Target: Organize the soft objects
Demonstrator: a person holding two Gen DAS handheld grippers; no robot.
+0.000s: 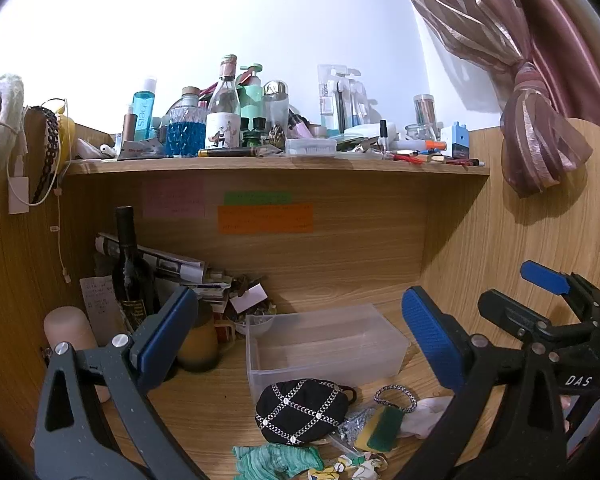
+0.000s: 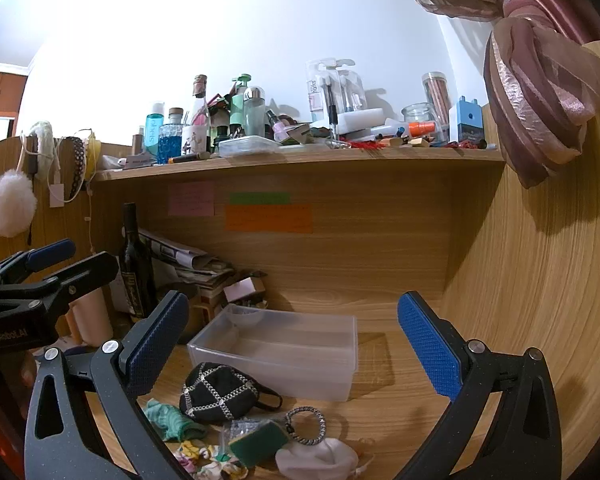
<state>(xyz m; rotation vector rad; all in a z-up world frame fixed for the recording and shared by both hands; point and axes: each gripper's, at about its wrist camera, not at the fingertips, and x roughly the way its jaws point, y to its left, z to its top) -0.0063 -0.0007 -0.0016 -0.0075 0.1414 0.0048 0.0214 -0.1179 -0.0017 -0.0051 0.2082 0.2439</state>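
Note:
A clear plastic bin point(image 1: 324, 344) point(image 2: 280, 350) sits empty on the wooden desk. In front of it lie soft things: a black chain-patterned face mask point(image 1: 300, 410) point(image 2: 216, 394), a teal cloth point(image 1: 276, 462) point(image 2: 168, 420), a green-yellow sponge point(image 1: 380, 428) point(image 2: 258, 442), a silver hair tie point(image 1: 396, 398) point(image 2: 305, 426), a white cloth point(image 1: 424, 420) point(image 2: 316, 460) and a floral scrap point(image 2: 208, 462). My left gripper point(image 1: 296, 340) is open and empty above them. My right gripper point(image 2: 292, 340) is open and empty; it also shows in the left wrist view point(image 1: 512, 288).
A dark wine bottle point(image 1: 132, 272) point(image 2: 134, 260), a beige cylinder point(image 1: 70, 332), a mug and piled papers point(image 2: 196, 264) stand at the back left. A crowded shelf point(image 1: 276, 164) of bottles runs above. A pink curtain point(image 2: 540, 92) hangs right.

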